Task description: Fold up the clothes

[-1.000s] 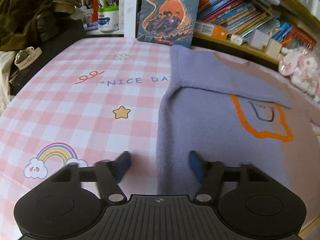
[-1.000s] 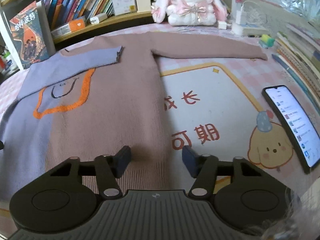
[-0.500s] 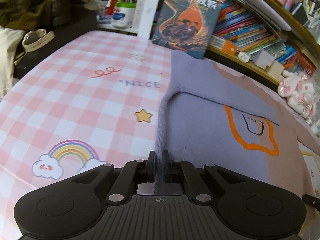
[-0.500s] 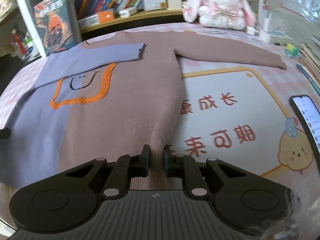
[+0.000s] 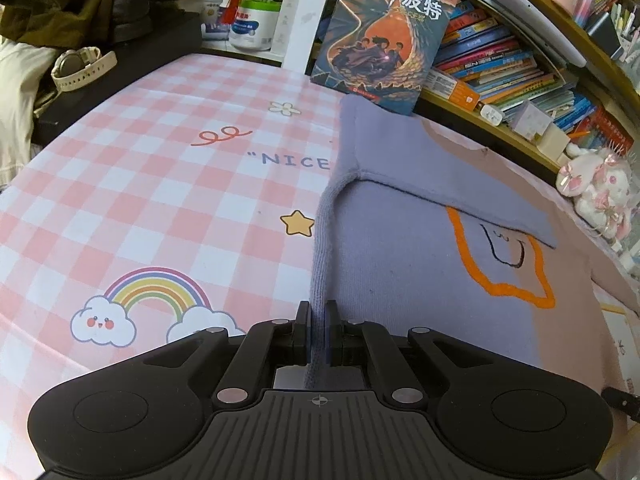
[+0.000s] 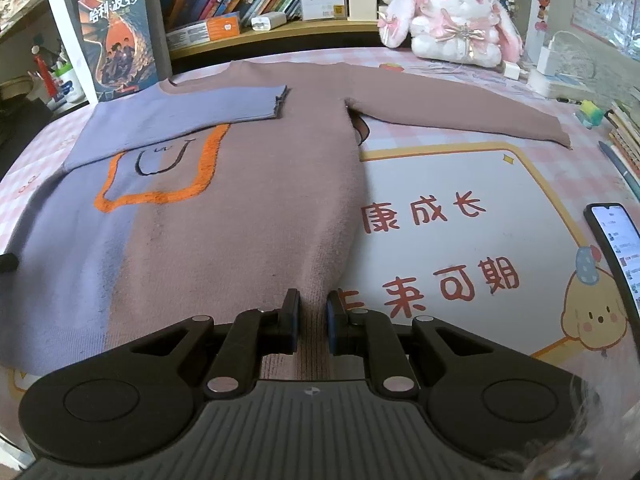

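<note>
A knit sweater (image 6: 248,216), half lavender and half mauve with an orange outline on the chest, lies flat on the table. Its lavender sleeve (image 6: 192,112) is folded across the chest; the mauve sleeve (image 6: 460,110) stretches out to the right. My left gripper (image 5: 318,334) is shut on the lavender bottom corner of the sweater (image 5: 400,260), lifting the side edge into a ridge. My right gripper (image 6: 313,320) is shut on the mauve bottom hem, which bunches up between the fingers.
A pink checked tablecloth (image 5: 160,200) covers the table. A book (image 5: 380,36) leans at the back by a low bookshelf (image 6: 260,20). A plush rabbit (image 6: 448,16) sits behind. A lit phone (image 6: 618,252) lies at the right edge. A wristwatch (image 5: 80,66) lies far left.
Both grippers closed from open onto the sweater's bottom corners and lifted slightly. The fabric edges now rise into ridges at each gripper.
</note>
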### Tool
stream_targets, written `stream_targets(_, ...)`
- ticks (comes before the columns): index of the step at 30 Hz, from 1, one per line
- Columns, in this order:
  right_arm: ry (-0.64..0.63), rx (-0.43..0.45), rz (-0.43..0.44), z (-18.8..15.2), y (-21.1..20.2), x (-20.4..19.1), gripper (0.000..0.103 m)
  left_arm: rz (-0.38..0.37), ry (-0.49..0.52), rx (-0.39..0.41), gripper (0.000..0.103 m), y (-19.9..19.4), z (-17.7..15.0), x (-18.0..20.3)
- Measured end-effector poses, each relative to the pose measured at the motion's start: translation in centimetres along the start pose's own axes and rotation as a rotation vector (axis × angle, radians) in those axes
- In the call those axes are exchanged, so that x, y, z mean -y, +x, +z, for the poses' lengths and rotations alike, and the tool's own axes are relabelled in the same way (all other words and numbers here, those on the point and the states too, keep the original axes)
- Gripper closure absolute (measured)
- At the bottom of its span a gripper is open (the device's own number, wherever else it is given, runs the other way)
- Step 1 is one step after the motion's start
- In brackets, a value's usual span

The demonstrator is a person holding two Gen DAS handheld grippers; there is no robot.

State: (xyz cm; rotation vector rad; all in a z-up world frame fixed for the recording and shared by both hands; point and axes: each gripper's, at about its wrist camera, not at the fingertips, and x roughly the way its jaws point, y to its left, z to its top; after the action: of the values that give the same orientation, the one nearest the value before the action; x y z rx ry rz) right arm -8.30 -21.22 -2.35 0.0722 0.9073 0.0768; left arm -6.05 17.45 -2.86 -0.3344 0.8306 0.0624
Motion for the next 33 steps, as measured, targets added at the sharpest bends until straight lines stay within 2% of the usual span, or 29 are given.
stream_targets(18, 0.02, -0.004, -0.015, -0.3, -0.5, 0.2, 0.09, -0.019, 0.015, -0.014, 0.095, -0.3, -0.1, -0.3)
stream_targets(22, 0.026, 0.009, -0.023, -0.6, -1.0, 0.1, 0.078, -0.014, 0.024, -0.015, 0.092, -0.4, 0.0, -0.3)
stream_targets(23, 0.027, 0.015, -0.024, -0.6, -1.2, 0.0, 0.068, -0.01, 0.024, -0.016, 0.092, -0.4, 0.0, -0.3)
stream_targets(24, 0.028, 0.022, -0.026, -0.7, -1.4, 0.0, 0.062, -0.004, 0.025, -0.014, 0.091, -0.5, 0.0, -0.3)
stream_targets(26, 0.022, 0.048, -0.04, -0.8, -2.0, -0.2, 0.046, 0.013, 0.037, 0.032, 0.09, -1.7, 0.1, 0.1)
stream_targets(29, 0.013, 0.085, -0.055, -0.9, -2.9, -0.6, 0.036, -0.002, 0.085, 0.114, 0.088, -3.7, 0.5, 1.2)
stream_targets(33, 0.001, 0.128, -0.048, -1.2, -4.0, -1.3, 0.036, -0.04, 0.165, 0.166, 0.076, -5.3, 0.0, 3.1)
